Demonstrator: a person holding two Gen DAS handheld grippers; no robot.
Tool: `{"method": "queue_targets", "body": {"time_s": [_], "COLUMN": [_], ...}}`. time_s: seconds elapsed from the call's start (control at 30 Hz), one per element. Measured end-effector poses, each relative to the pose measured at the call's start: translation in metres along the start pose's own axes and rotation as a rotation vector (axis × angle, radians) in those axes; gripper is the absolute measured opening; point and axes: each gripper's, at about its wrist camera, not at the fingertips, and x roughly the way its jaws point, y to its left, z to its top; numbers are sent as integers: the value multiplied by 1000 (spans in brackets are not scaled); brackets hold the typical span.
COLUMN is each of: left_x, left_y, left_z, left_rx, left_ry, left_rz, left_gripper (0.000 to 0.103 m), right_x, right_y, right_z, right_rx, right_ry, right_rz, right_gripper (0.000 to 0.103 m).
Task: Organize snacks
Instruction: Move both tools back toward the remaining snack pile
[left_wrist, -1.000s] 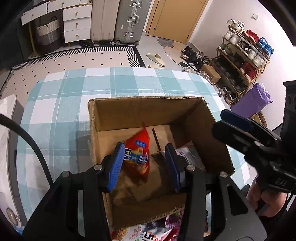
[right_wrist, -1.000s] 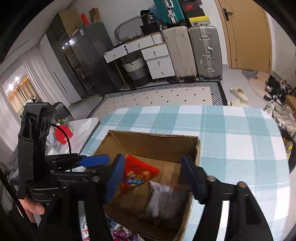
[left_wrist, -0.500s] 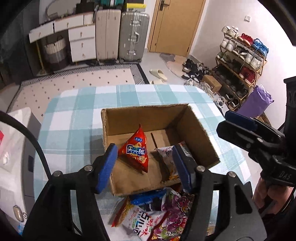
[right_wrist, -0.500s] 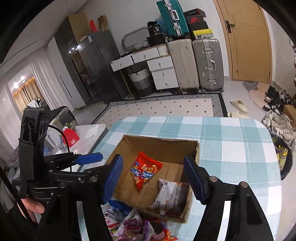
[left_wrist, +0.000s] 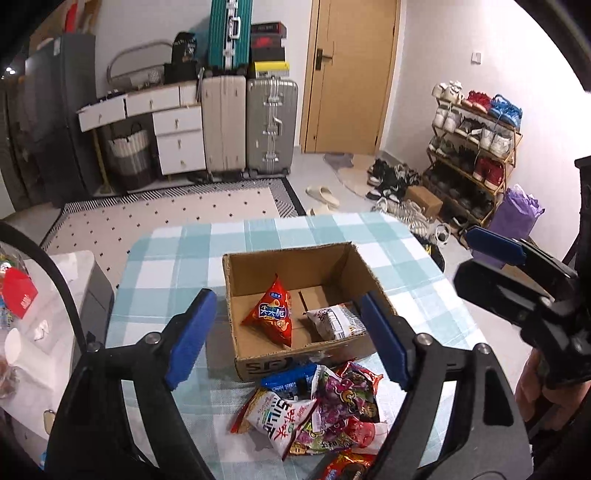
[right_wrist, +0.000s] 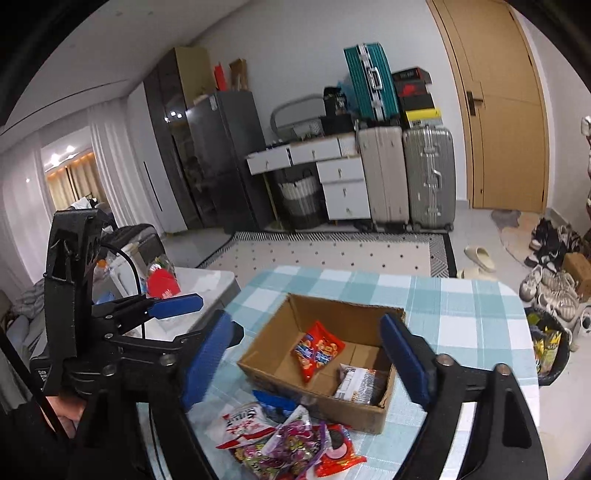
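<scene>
Left wrist: snacks (left_wrist: 314, 410) beside box (left_wrist: 295, 360)

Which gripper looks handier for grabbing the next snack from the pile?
Probably the left gripper: open, empty, with the snack pile lying straight below it. The right gripper, also open, sits slightly further right of it.

A lived-in home, entry room by a wooden door (left_wrist: 351, 74), shoe rack (left_wrist: 476, 147) crowded with trainers, slippers (left_wrist: 325, 194) lay on the floor, suitcases (left_wrist: 271, 125) stood beside white drawers (left_wrist: 177, 136), patterned rug (left_wrist: 166, 218), refrigerator (right_wrist: 229, 158), checked cloth covered the bench (left_wrist: 177, 258).
</scene>
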Motion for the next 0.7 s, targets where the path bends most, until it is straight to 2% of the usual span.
{"method": "queue_targets", "body": {"time_s": [0.2,0.27,0.47,0.6,0.7], "left_x": [-51,-70,-119,-142,-150], "left_y": [-8,-10,-9,-9,-3], "left_z": [-11,-18,-47,-78,-97], "left_rx": [14,13,-20,-7,-32], "left_ry": [-52,-82,-151,-186,-196], "left_rz": [13,36,27,83,97], "left_gripper": [80,80,84,90,101], "right_x": [-38,-48,-89,-114,-128], "right_y": [17,22,39,45,49], "right_z": [-5,-7,-26,-41,-52], "right_rx": [-16,-26,-59,-88,-101], "right_ry": [-62,-81,-167,-208,-221], "right_rz": [11,15,9,-26,-43], "right_gripper": [96,97,102,102,102]}}
